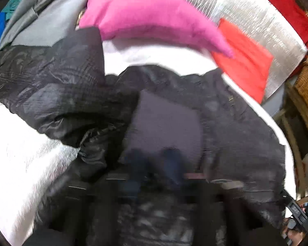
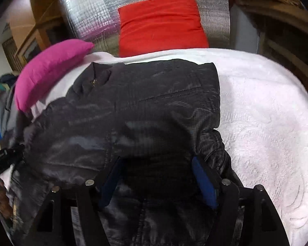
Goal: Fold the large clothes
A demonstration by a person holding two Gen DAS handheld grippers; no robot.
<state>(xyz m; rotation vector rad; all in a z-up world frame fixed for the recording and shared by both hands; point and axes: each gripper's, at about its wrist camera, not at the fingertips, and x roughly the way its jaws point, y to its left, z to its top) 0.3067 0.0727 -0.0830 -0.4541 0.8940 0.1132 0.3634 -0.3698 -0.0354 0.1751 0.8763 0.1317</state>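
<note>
Right now your black jacket (image 2: pixel 133 106) lies spread over the white bedspread (image 2: pixel 267 123), taking up the middle of both views. From the right wrist camera its collar and zip end point away from you, toward the pink pillow (image 2: pixel 49 71) and the red pillow (image 2: pixel 160 24), which sit at the far edge of the bedspread against a silver quilted sheet (image 2: pixel 88 20). The pink pillow touches the jacket's far left side; the red one lies just beyond the jacket, apart from it.

Your right gripper (image 2: pixel 156 176) is spread wide, its blue pads (image 2: pixel 203 182) standing well apart with a dark bunched fold of the jacket lying between them. Cloth fills the gap, but the pads are not pressed together on it, so it reads as open over the fabric rather than clamped.

Your left gripper (image 1: pixel 156 160) is badly smeared by motion blur. You can make out two dark bluish fingers (image 1: pixel 172 162) low in the frame, close to each other, over a smooth grey-purple panel of the jacket, yet I cannot tell whether they pinch cloth or how wide they stand.

From the left wrist camera one sleeve (image 1: pixel 51 86) is thrown up and across to the left, puffed and creased, over the bedspread. Behind it sits a heap of grey, teal and blue clothes (image 1: pixel 30 20) at the far left edge.
</note>
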